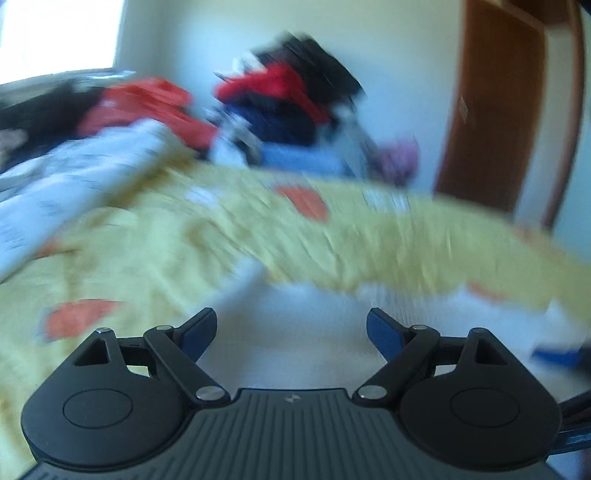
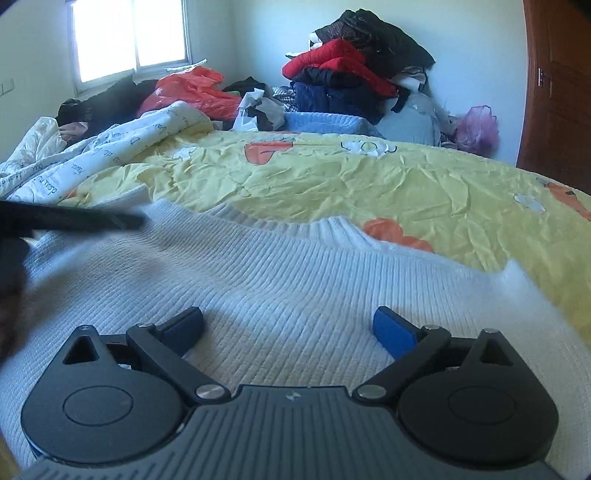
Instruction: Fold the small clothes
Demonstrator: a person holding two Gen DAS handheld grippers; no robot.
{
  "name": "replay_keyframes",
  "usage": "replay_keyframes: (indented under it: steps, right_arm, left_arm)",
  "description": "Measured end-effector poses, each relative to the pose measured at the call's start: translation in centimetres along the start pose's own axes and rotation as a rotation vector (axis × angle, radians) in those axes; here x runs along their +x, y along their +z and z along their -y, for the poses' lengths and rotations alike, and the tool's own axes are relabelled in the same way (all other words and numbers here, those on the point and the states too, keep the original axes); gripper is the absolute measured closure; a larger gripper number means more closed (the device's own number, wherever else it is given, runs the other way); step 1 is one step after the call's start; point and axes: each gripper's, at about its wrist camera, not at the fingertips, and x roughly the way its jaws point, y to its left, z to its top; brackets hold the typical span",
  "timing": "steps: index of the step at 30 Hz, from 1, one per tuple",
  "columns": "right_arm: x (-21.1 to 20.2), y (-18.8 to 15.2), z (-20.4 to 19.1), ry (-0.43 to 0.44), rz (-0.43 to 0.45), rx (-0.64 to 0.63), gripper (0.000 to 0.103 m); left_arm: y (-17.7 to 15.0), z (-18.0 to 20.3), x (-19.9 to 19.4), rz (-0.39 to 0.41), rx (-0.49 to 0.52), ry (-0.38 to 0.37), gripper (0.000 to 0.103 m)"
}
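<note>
A white ribbed knit sweater lies spread flat on the bed, directly beneath and ahead of the right gripper. Its ribbed neckline lies beyond the fingertips, facing the far side of the bed. The right gripper's jaws stand wide apart, with bare knit showing between the two blue pads; nothing is held. In the left wrist view, which is heavily blurred, the same sweater appears as a pale patch under and ahead of the left gripper, whose jaws are likewise spread wide with nothing between them. A dark, blurred object reaches in over the sweater to the left of the right gripper's fingers; what it is cannot be told.

The sweater rests on a wrinkled yellow bedspread printed with orange shapes and white flowers, which extends ahead of and to the right of the fingers. A white quilt with dark lettering is bunched ahead and to the left. Farther ahead, an orange-red plastic bag and dark garments lie near the window. A tall pile of clothes, red, black and navy, stands against the far wall, straight beyond the fingers, above a folded light-blue blanket. A purple mesh item sits to the right of the pile, next to a brown wooden door.
</note>
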Motion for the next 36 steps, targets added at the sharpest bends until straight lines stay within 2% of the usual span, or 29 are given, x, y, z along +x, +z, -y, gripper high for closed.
replay_keyframes:
  steps: [3, 4, 6, 9, 12, 15, 17, 19, 22, 24, 25, 26, 29, 31, 34, 35, 36]
  right_arm:
    - [-0.2, -0.2, 0.0, 0.002, 0.009, 0.006, 0.005]
    - [-0.2, -0.2, 0.0, 0.002, 0.011, 0.005, 0.005]
    - [-0.2, -0.2, 0.1, 0.007, 0.014, 0.011, 0.005]
    - [-0.4, -0.2, 0.4, 0.021, 0.02, 0.025, 0.005]
    - [-0.4, -0.3, 0.4, 0.027, 0.024, 0.031, 0.005]
    - [-0.5, -0.3, 0.5, 0.03, 0.027, 0.035, 0.004]
    - [-0.6, -0.3, 0.6, 0.034, 0.03, 0.039, 0.005]
    - [-0.7, -0.4, 0.7, 0.039, 0.035, 0.046, 0.005]
    - [-0.9, -0.5, 0.8, 0.045, 0.044, 0.058, 0.005]
    - [-1.0, -0.6, 0.8, 0.049, 0.048, 0.064, 0.004]
    - [-1.1, -0.6, 0.9, 0.053, 0.05, 0.068, 0.004]
    - [-1.1, -0.6, 0.9, 0.056, 0.05, 0.071, 0.004]
    - [-1.1, -0.6, 1.1, 0.064, 0.052, 0.079, 0.004]
    - [-1.1, -0.6, 1.1, 0.067, 0.053, 0.081, 0.003]
    - [-1.1, -0.6, 1.0, 0.066, 0.052, 0.081, 0.003]
    - [-1.1, -0.5, 1.0, 0.065, 0.049, 0.081, 0.002]
    - [-1.2, -0.3, 1.1, 0.071, 0.037, 0.084, 0.002]
  left_arm:
    - [-0.5, -4.0, -5.7, 0.059, -0.181, 0.023, 0.011]
    - [-1.2, -5.5, -7.4, 0.052, -0.274, 0.016, 0.009]
    - [-3.5, -7.9, -10.1, 0.014, -0.454, -0.053, 0.009]
    - [-7.4, -9.1, -12.3, -0.053, -0.635, -0.085, 0.009]
    - [-10.0, -9.5, -12.1, -0.126, -0.773, -0.124, 0.009]
    - [-10.3, -9.0, -10.6, -0.172, -0.826, -0.162, 0.009]
    - [-10.5, -8.7, -9.1, -0.205, -0.902, -0.234, 0.009]
    - [-10.9, -8.3, -7.8, -0.212, -0.98, -0.245, 0.01]
    - [-10.5, -7.8, -6.6, -0.178, -1.003, -0.213, 0.011]
    - [-10.3, -7.6, -6.4, -0.178, -0.993, -0.165, 0.031]
    - [-10.0, -7.4, -6.0, -0.192, -0.97, -0.126, 0.054]
    - [-10.0, -7.4, -5.7, -0.203, -0.955, -0.099, 0.066]
    - [-9.9, -7.7, -5.7, -0.205, -0.934, -0.086, 0.072]
    - [-9.5, -7.2, -6.2, -0.197, -0.871, -0.049, 0.075]
    - [-7.5, -4.4, -7.2, -0.153, -0.678, 0.018, 0.078]
    - [-6.7, -2.9, -7.8, -0.125, -0.571, 0.035, 0.078]
    - [-5.8, -0.7, -8.4, -0.084, -0.414, 0.051, 0.078]
